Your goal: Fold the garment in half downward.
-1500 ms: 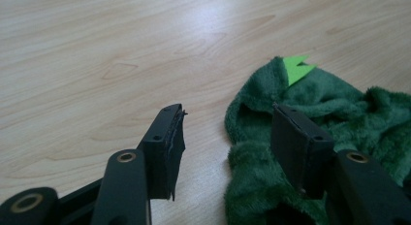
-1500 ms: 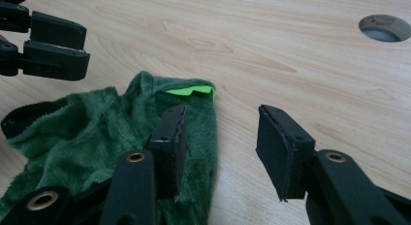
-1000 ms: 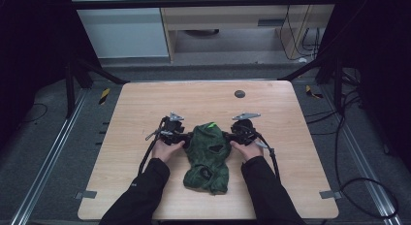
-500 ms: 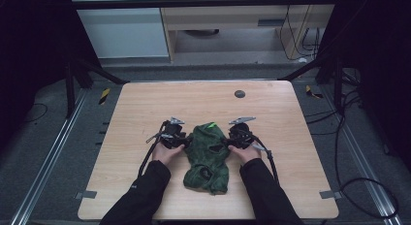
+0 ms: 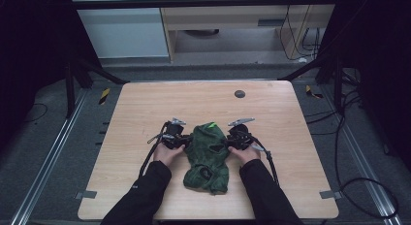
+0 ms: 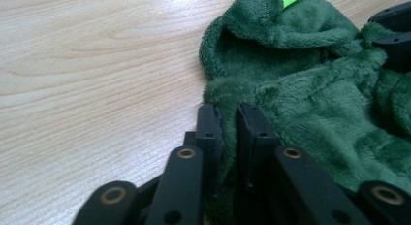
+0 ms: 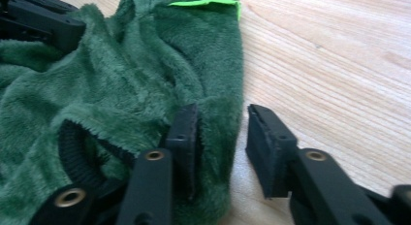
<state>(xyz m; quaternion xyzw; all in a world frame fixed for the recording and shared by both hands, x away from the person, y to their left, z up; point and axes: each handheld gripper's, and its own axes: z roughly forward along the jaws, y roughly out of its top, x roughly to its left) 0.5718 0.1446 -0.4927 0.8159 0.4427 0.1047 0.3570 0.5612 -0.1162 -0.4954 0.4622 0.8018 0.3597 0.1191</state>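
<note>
A fuzzy green cloth [image 5: 207, 157] lies bunched up on the table [image 5: 145, 104], near the front edge and about in the middle. It has a bright green tag [image 5: 212, 124] at its 12 o'clock end.

The left claw [image 6: 228, 119] sits at the cloth's 9 o'clock side. Its jaws have just been closing. They are almost together now, and a thin fold of the cloth's edge is pinched between them. So the left claw is clenched on the cloth.

The right claw [image 7: 222, 130] sits at the cloth's 3 o'clock side. Its jaws have just been closing too, but there is a gap. One jaw digs into the fuzz. The other jaw stands on bare wood beside the cloth. The edge is between them, yet the far jaw does not press on it, so this claw has not grabbed it.

The step in hand looks like grabbing both sides to lift or spread the cloth.

To do it well, the right claw should squeeze until both jaws bite the edge. It should take only the top layer, not the whole lump. Both claws should hold at the same height along the cloth, so it hangs even. Lifting should wait until both grips are firm. A thin pinch could slip from soft fuzz, so a deeper bite is safer.
</note>
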